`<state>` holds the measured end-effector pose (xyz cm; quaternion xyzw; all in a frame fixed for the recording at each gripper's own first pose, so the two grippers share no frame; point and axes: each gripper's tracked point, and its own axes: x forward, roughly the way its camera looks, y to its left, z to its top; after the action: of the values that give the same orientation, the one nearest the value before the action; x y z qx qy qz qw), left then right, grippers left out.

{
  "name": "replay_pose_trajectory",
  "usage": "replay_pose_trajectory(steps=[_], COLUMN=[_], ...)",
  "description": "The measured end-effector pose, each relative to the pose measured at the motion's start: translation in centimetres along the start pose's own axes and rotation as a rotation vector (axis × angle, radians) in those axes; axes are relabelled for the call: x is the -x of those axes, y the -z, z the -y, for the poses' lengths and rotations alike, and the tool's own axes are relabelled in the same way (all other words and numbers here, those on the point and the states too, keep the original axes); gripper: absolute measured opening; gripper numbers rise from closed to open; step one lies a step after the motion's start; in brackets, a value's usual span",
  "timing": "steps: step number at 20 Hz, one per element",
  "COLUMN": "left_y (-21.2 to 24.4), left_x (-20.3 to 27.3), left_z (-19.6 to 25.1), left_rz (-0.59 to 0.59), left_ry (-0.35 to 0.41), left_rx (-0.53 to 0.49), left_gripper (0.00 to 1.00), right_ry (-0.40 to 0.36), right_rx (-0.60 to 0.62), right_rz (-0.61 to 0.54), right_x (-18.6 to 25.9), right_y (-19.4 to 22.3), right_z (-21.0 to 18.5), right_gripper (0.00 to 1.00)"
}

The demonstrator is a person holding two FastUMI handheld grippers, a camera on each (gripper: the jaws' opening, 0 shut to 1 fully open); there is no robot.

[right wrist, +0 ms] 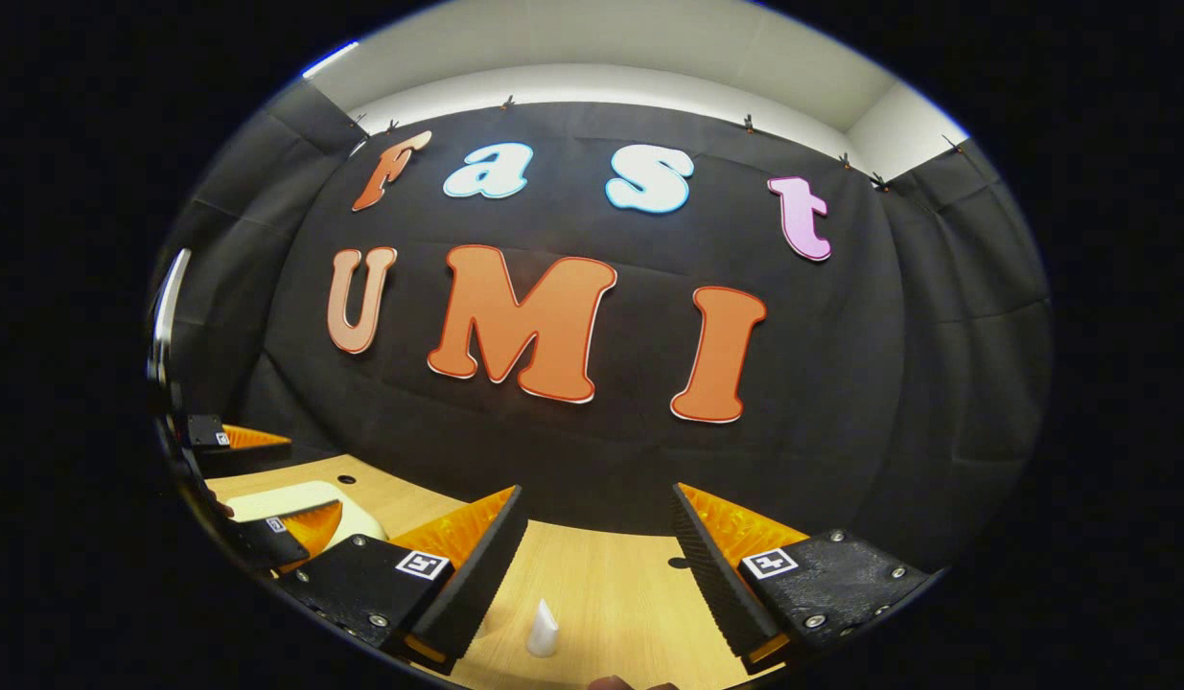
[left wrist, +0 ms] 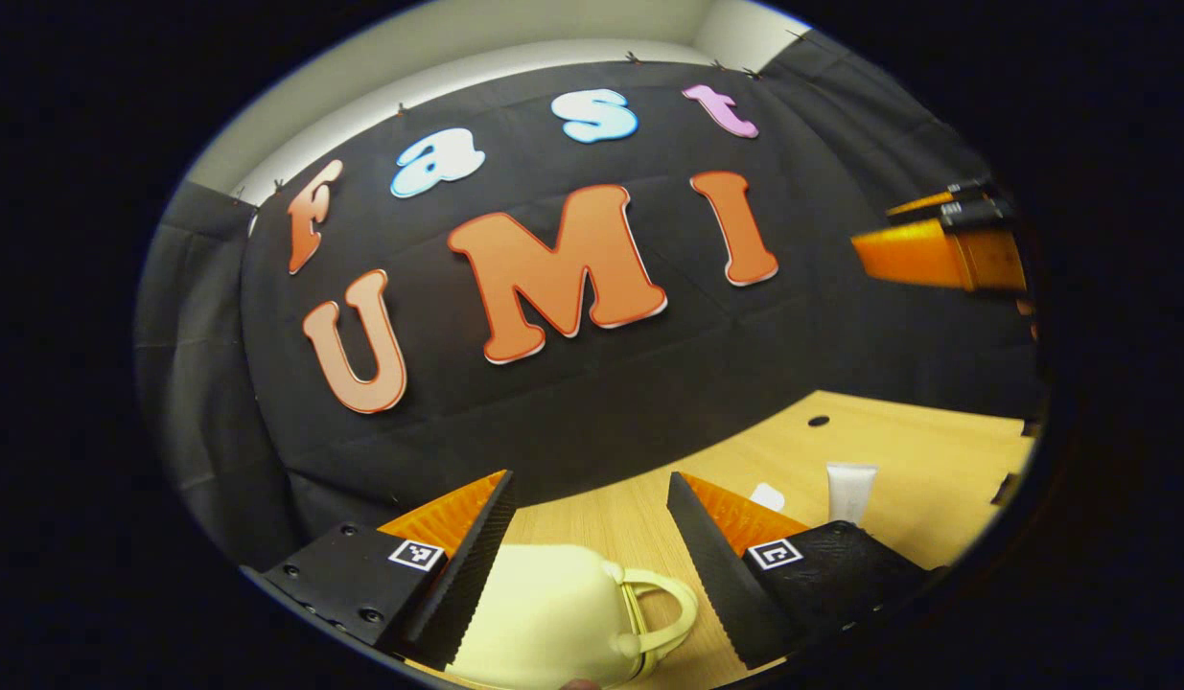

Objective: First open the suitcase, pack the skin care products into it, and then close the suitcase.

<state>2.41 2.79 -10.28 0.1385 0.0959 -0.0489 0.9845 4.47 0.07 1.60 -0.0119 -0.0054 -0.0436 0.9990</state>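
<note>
The suitcase [left wrist: 544, 613], a small pale cream case with a looped handle on its side, lies shut on the wooden table [left wrist: 917, 450] directly below the left gripper [left wrist: 592, 517], between its two spread fingers and touching neither. That gripper stands wide apart, holding nothing; each black finger carries a small square black-and-white marker tile, not readable text. Beyond its right finger in the left gripper view, a white tube [left wrist: 850, 491] stands on its cap, with a small white item [left wrist: 768, 496] just beside it; neither shows any legible label or brand. The other gripper's orange finger shows at the right edge of that view, up off the table. In the right gripper view, the right gripper [right wrist: 599, 522] is also wide apart and empty, hanging above the bare wood, with a small white pointed skin care piece [right wrist: 543, 630] on the table below the gap. At the left edge of that view the suitcase [right wrist: 294, 503] sits under the left gripper [right wrist: 266, 479].
</note>
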Motion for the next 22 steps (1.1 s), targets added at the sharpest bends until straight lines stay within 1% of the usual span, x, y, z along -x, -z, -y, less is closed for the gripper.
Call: replay_pose_trajectory(steps=[3,8,11,15,17,18,22], left_y=[3.8,8.8,11.8,15.0,15.6,15.7,16.8], left_x=[-0.8,-1.0,-0.7,-0.2,0.2,0.3,0.0], left_z=[1.4,3.7,5.1,5.6,6.1,6.3,6.2], left_rz=[-0.064,-0.136,-0.177,-0.24,-0.24,-0.239,-0.271], left_ry=[0.045,0.118,0.175,0.2,0.229,0.236,0.217], left_rx=[-0.11,-0.299,-0.374,-0.475,-0.529,-0.56,-0.708], left_gripper=[0.99,0.99,0.99,0.99,1.0,0.98,0.98], right_ry=[0.038,0.091,0.106,0.112,0.109,0.107,0.107], right_rx=[0.012,0.025,0.027,0.022,0.019,0.02,0.008], right_rz=[-0.004,-0.018,-0.029,-0.048,-0.053,-0.056,-0.062], right_x=[-0.1,-0.3,-0.1,0.0,0.1,0.1,0.5], right_y=[0.1,0.8,1.2,2.2,2.6,2.7,3.3], right_z=[1.6,3.5,4.1,4.3,4.1,4.0,4.0], right_gripper=[0.95,0.95,0.96,0.96,0.95,0.95,0.96])
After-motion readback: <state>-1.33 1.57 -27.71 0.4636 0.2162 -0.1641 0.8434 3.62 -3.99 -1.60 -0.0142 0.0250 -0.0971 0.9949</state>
